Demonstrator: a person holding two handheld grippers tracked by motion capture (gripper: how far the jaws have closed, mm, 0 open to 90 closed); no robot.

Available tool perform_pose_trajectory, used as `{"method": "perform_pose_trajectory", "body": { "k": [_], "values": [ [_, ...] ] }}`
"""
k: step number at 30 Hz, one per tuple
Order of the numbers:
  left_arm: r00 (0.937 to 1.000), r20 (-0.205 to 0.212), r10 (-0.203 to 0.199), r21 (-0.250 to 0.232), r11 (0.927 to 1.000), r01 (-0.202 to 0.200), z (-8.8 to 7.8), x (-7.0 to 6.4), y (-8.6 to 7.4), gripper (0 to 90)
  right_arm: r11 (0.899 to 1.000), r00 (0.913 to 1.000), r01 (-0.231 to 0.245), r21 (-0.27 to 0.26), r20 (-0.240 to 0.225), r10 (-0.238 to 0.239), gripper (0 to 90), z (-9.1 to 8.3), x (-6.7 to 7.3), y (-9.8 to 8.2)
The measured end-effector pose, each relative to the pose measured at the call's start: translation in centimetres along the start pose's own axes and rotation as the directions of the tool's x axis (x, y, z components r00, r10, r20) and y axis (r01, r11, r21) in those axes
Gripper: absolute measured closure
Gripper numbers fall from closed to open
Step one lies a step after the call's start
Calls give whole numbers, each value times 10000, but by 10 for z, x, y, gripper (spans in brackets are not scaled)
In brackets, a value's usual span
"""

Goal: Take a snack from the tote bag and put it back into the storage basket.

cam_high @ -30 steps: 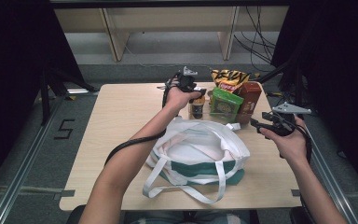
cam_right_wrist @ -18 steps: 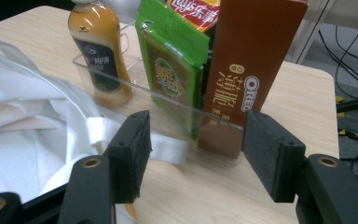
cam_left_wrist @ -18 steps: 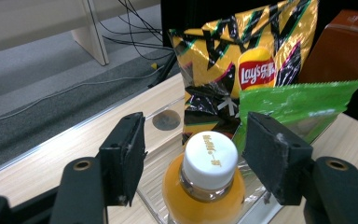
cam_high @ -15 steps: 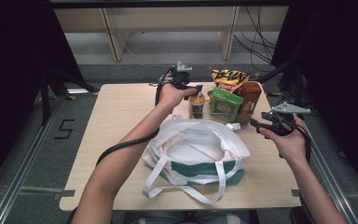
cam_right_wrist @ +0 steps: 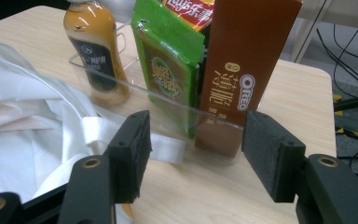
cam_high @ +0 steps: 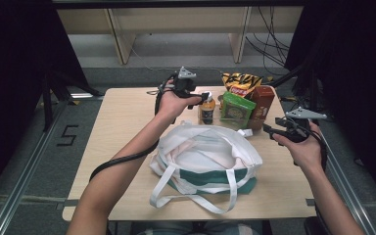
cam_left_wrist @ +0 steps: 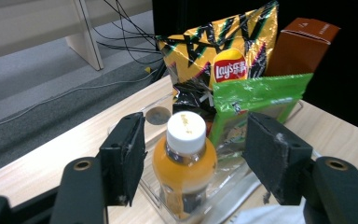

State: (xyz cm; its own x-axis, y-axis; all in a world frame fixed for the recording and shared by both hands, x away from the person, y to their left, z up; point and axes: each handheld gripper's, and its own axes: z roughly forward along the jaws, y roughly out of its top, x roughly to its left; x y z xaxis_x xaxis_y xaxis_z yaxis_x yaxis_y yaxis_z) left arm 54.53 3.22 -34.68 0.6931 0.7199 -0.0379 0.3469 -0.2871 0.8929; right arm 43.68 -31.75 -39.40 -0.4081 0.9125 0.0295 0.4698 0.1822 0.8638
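My left gripper (cam_left_wrist: 191, 158), jaws just opened wide, is framing 1 white-capped orange bottle (cam_left_wrist: 184, 161), its base blurring behind clear tray (cam_left_wrist: 151, 189).

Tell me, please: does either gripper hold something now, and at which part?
Nothing is held. The left gripper has just been opening; its pads flank the orange bottle without touching. The right gripper stands open, short of the brown box.
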Motion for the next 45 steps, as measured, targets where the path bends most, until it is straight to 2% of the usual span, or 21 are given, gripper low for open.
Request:
{"method": "perform_pose_trajectory", "body": {
  "k": [4, 8, 9, 10, 11, 13, 15, 16, 17, 18, 19, 20, 21, 23, 32, 35, 36, 37, 41, 44, 45],
  "values": [
    [10000, 5, 69, 0, 10000, -69, -8, -1, -5, 382, 9999, 9999, 40, 104, -162, -38, 429, -1, 0, 1],
    [9996, -60, 290, -23, 9996, -290, -18, 0, -9, 383, 9996, 9996, 284, 74, -78, -284, 429, -1, -2, 1],
    [9996, -39, 276, -87, 9996, -276, -20, 0, -11, 383, 9997, 9999, 80, 231, -129, -77, 429, -2, -1, 1],
    [9995, -29, 306, -101, 9995, -306, -23, 0, -12, 383, 10000, 10000, -10, -35, 13, 10, 429, 0, 0, 1],
    [9995, -4, 312, -151, 9994, -312, -25, 0, -13, 383, 10000, 10000, 16, -30, 15, -16, 429, 0, 0, 1],
    [9990, -22, 446, -66, 9990, -447, -32, 1, -16, 383, 9993, 9994, 342, -159, 26, -342, 429, 1, -4, 1],
    [9992, -91, 397, -192, 9990, -399, -38, 3, -20, 383, 9999, 9998, 81, 63, -160, -80, 429, 0, -2, 2],
    [9993, -117, 369, -213, 9991, -371, -41, 3, -23, 384, 9994, 9994, 327, 57, -80, -327, 430, -2, -5, 3],
    [9994, -70, 339, -227, 9992, -341, -43, 4, -24, 385, 10000, 10000, 14, 33, -20, -14, 429, -2, -2, 3],
    [9995, -49, 304, -287, 9991, -305, -46, 6, -27, 385, 9998, 9999, 114, -131, -25, -114, 429, -1, -3, 2],
    [9995, -95, 306, -321, 9990, -309, -48, 7, -29, 386, 9997, 9996, 258, 12, -88, -258, 429, -4, -6, 4],
    [9995, -143, 269, -366, 9990, -274, -51, 8, -31, 387, 9999, 9999, -92, 65, -100, 92, 430, -4, -4, 4],
    [9995, -190, 261, -394, 9989, -269, -54, 8, -34, 387, 10000, 10000, 69, -24, 17, -69, 430, -4, -6, 4],
    [9995, -192, 251, -409, 9988, -258, -59, 9, -40, 387, 9998, 9999, -159, -128, 41, 160, 429, -4, -5, 3],
    [9994, -322, 104, -670, 9977, -126, -88, 12, -63, 392, 9996, 9996, 281, 24, -29, -281, 429, -3, -7, 4],
    [9991, -413, 26, -776, 9970, -58, -98, 14, -72, 392, 9998, 9998, 174, 49, -54, -173, 428, -3, -6, 4],
    [9989, -460, -17, -817, 9967, -21, -102, 15, -76, 391, 9997, 9999, -164, 197, -40, 165, 428, -4, -3, 4],
    [9987, -498, -69, -912, 9958, 24, -105, 16, -79, 392, 9999, 10000, 53, 128, -15, -53, 428, -4, -5, 4],
    [9978, -564, -361, -1149, 9929, 295, -116, 18, -95, 393, 9999, 9999, -65, -149, 97, 67, 428, -2, -5, 3],
    [9972, -584, -464, -1177, 9923, 393, -120, 17, -110, 394, 9998, 9999, 151, 149, -15, -151, 428, -3, -7, 4],
    [9969, -620, -485, -1224, 9916, 406, -121, 15, -115, 394, 9998, 9998, 188, 68, -14, -188, 428, -2, -7, 4]
  ]
}}
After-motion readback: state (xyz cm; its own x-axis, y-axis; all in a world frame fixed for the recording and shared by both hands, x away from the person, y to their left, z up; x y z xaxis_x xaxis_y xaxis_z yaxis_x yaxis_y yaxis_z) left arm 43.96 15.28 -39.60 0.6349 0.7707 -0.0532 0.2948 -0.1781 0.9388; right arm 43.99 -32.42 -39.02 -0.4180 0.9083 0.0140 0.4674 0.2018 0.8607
